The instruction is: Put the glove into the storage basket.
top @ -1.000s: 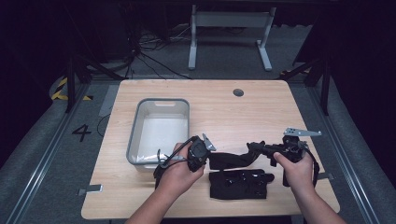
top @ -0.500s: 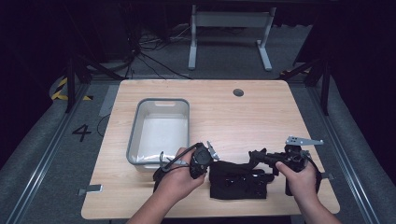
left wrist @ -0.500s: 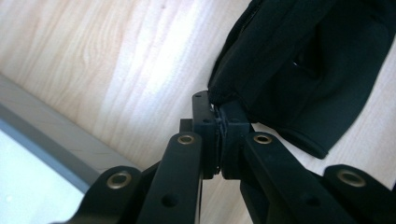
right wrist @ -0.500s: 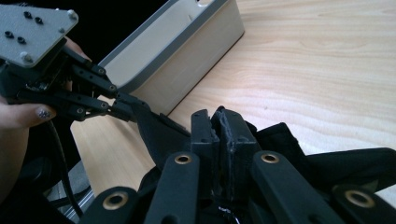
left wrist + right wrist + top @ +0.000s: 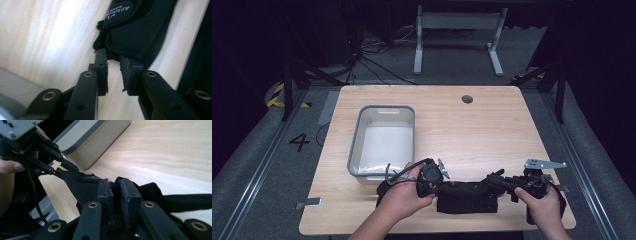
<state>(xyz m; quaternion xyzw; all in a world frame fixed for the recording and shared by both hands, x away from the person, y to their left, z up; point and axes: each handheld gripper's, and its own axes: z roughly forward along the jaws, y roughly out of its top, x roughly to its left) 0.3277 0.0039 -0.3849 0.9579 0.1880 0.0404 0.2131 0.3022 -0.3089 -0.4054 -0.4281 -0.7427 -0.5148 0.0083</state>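
Releasing, by the look of it: both tongs have just been opening at opposite ends of one black fabric strap.

Left tongs: in the left gripper view the pads stand a little apart, with the strap's end at their tips and bare wood showing through the gap, so nothing is pinched. The placement suggests an end just laid down, not one about to be lifted.

Right tongs: in the right gripper view the pads stand slightly parted with a fold of the black cloth at and around their tips; whether any of it is caught I cannot tell, though no firm squeeze is evident.

Strap: lying along the near edge of the bench, stretched left to right between the two hands, apparently folded over on itself into a flat bundle (a white logo shows on its left end). One hand at each end is how a limp item gets pulled straight and folded, which explains the symmetrical hold.

Grey bin: on the bench's left half, just beyond the left hand, nothing inside. Its closeness makes it the likely destination for the folded strap, though that is only a judgement.

Round cable port: far side of the bench, well apart from the work.
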